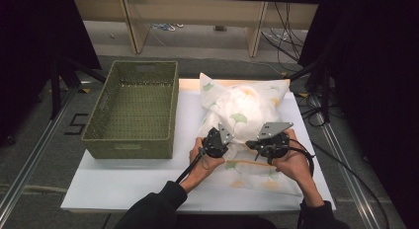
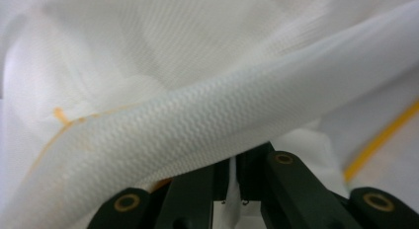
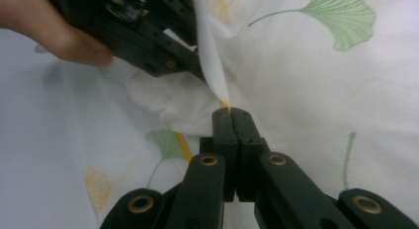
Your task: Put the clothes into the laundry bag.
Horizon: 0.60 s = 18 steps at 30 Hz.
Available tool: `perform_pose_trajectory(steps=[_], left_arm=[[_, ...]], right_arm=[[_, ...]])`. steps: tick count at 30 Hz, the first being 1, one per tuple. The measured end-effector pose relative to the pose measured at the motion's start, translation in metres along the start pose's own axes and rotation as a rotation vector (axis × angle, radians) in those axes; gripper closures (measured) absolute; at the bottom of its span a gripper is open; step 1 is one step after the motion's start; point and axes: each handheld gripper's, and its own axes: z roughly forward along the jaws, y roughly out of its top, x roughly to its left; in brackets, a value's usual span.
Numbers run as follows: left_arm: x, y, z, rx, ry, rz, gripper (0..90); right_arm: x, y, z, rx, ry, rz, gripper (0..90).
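A person sits at a white counter, holding a set of tongs in each hand. On the counter's right half lies a white pillow inside a pillowcase printed with green and yellow ginkgo leaves. A green woven basket stands on the left half, just beside the pillow and empty as far as the high view shows.

Both tongs meet at the near, open end of the pillowcase. The left tongs pinch a fold of the white cloth; in the left gripper view that fold drapes over the jaws, which are pressed almost together. The right tongs are pressed together on the cloth's edge; in the right gripper view the jaws meet at a thin hem that rises from their tips.

The work appears to be about the cover and the pillow, though whether the pillowcase is going on or coming off is hard to tell. The far part of the pillow bulges inside the cover; the near part of the pillowcase lies flat and slack toward the person. Nothing has reached the basket yet, so most of the job seems left.
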Motion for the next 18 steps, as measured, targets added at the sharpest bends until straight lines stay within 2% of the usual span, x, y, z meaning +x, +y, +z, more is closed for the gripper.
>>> perform_pose_trajectory(steps=[1, 2, 4, 6, 8, 9, 11, 12, 13, 14, 15, 16, 17, 18], left_arm=[[-0.001, -0.001, 0.002, 0.007, -0.008, -0.004, 78.6], [-0.004, -0.003, 0.004, 0.005, -0.008, -0.018, 75.7], [-0.006, -0.007, 0.002, 0.031, -0.042, -0.032, 64.6], [-0.008, -0.011, -0.006, 0.044, -0.061, -0.030, 55.0], [-0.010, -0.016, -0.018, 0.048, -0.042, -0.011, 47.2], [-0.010, -0.018, -0.024, 0.068, -0.053, -0.017, 40.7], [-0.013, -0.027, -0.031, 0.105, -0.073, -0.037, 33.0], [-0.013, -0.030, -0.031, 0.124, -0.080, -0.031, 31.5], [-0.015, -0.034, -0.031, 0.149, -0.094, -0.058, 31.0], [-0.015, -0.036, -0.030, 0.175, -0.112, -0.054, 30.6], [-0.014, -0.037, -0.027, 0.194, -0.112, -0.033, 31.1], [-0.015, -0.037, -0.025, 0.192, -0.120, -0.062, 32.5], [-0.015, -0.036, -0.023, 0.166, -0.129, -0.065, 38.5], [-0.013, -0.034, -0.021, 0.152, -0.136, -0.063, 50.3]], right_arm=[[0.003, 0.000, 0.004, 0.021, 0.029, -0.004, 90.0], [0.005, -0.001, 0.007, 0.024, 0.025, -0.005, 90.0], [0.008, -0.004, 0.018, 0.054, 0.049, -0.025, 90.0], [0.008, -0.006, 0.023, 0.068, 0.037, -0.027, 90.0], [0.007, -0.007, 0.024, 0.070, 0.037, -0.022, 90.0], [0.007, -0.007, 0.023, 0.069, 0.047, -0.017, 90.0], [0.007, -0.006, 0.023, 0.068, 0.037, -0.026, 90.0], [0.008, -0.005, 0.023, 0.070, 0.039, -0.011, 90.0], [0.009, -0.005, 0.023, 0.070, 0.040, -0.008, 90.0], [0.009, -0.005, 0.023, 0.074, 0.032, -0.018, 90.0], [0.009, -0.005, 0.023, 0.076, 0.037, -0.014, 90.0], [0.010, -0.005, 0.024, 0.075, 0.037, -0.009, 90.0], [0.010, -0.005, 0.024, 0.074, 0.034, -0.013, 90.0], [0.010, -0.004, 0.023, 0.073, 0.033, -0.018, 90.0]])
